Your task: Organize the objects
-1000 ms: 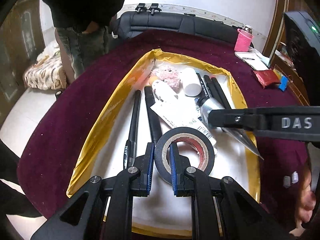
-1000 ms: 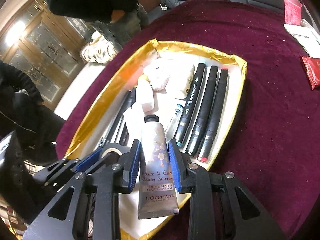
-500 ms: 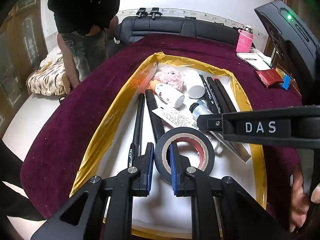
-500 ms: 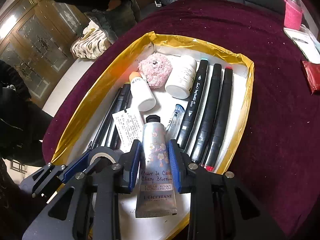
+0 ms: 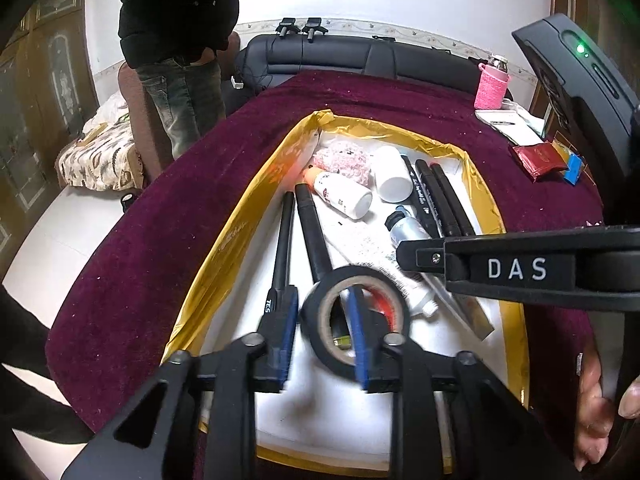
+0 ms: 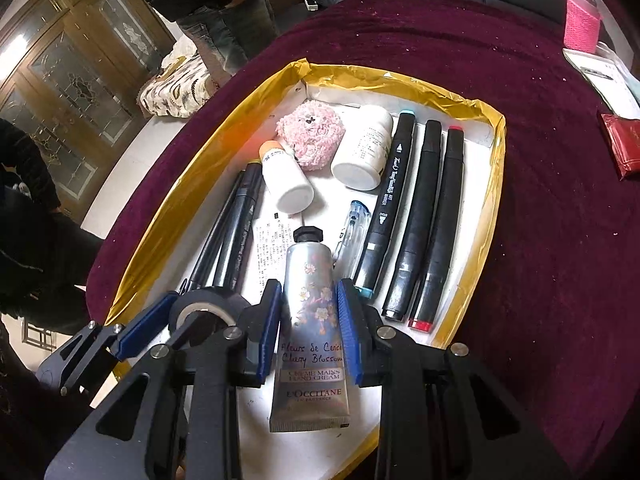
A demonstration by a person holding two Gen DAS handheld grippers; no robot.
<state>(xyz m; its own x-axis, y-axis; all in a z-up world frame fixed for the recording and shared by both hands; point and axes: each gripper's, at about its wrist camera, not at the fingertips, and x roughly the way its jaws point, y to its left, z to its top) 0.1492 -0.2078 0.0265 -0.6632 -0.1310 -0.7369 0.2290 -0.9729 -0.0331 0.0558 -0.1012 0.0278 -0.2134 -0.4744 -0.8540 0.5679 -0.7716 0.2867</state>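
A gold-rimmed white tray [image 5: 224,240] [image 6: 492,184] lies on a maroon cloth. It holds markers, pens, two white bottles, a pink fluffy ball and a paper slip. My left gripper [image 5: 322,322] has opened; the black tape roll [image 5: 354,320] sits tilted, with its wall between the fingers and one finger through its hole. It also shows in the right wrist view [image 6: 208,308]. My right gripper [image 6: 308,320] is shut on a silver hand cream tube [image 6: 314,320], held over the tray's near end. The right gripper's finger [image 5: 520,268] crosses the left wrist view.
Three black markers [image 6: 424,216] lie along the tray's right side, two dark pens [image 6: 232,232] along its left. A pink cup [image 6: 580,24], papers and a red packet [image 6: 624,144] sit at the table's right. A person [image 5: 180,40] stands at the far left.
My left gripper's fingers have spread apart from their grip on the tape roll, and the roll has tipped up. The right gripper still holds the tube and has drawn back slightly.
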